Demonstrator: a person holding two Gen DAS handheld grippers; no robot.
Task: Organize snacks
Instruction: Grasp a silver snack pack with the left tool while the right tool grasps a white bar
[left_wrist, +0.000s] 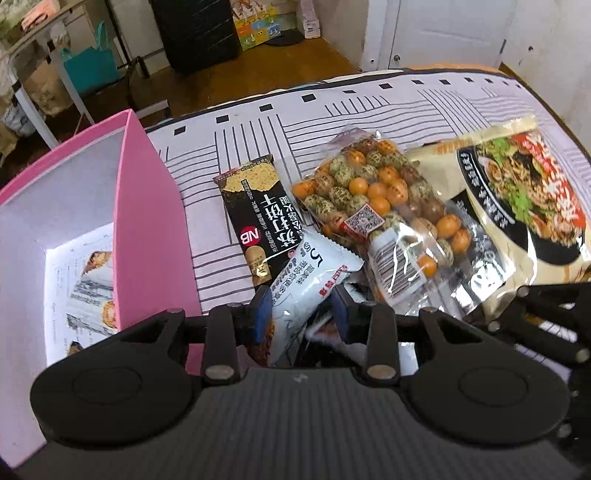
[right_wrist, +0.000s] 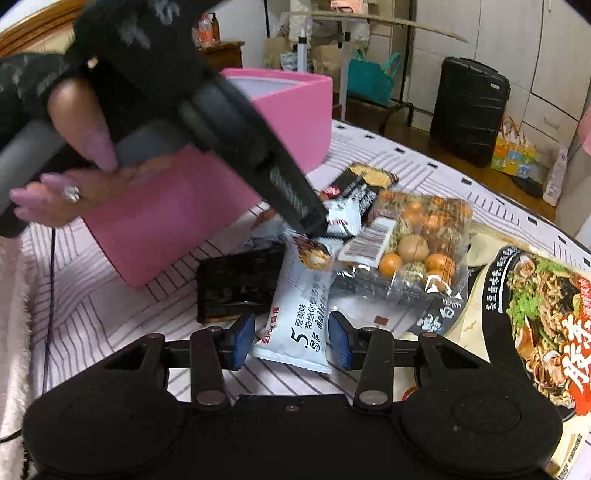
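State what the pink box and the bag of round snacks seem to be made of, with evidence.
Pink box: probably matte cardboard; flat stiff walls, no shine, white inside.
Bag of round snacks: clear glossy plastic film; contents show through, with glare and wrinkles.

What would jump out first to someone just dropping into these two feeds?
Probably the tall pink box standing at the left of the striped cover, open at the top. Right of it, a heap of snacks: a clear bag of orange and speckled balls and a big noodle packet. Each gripper, left gripper and right gripper, frames a white packet.
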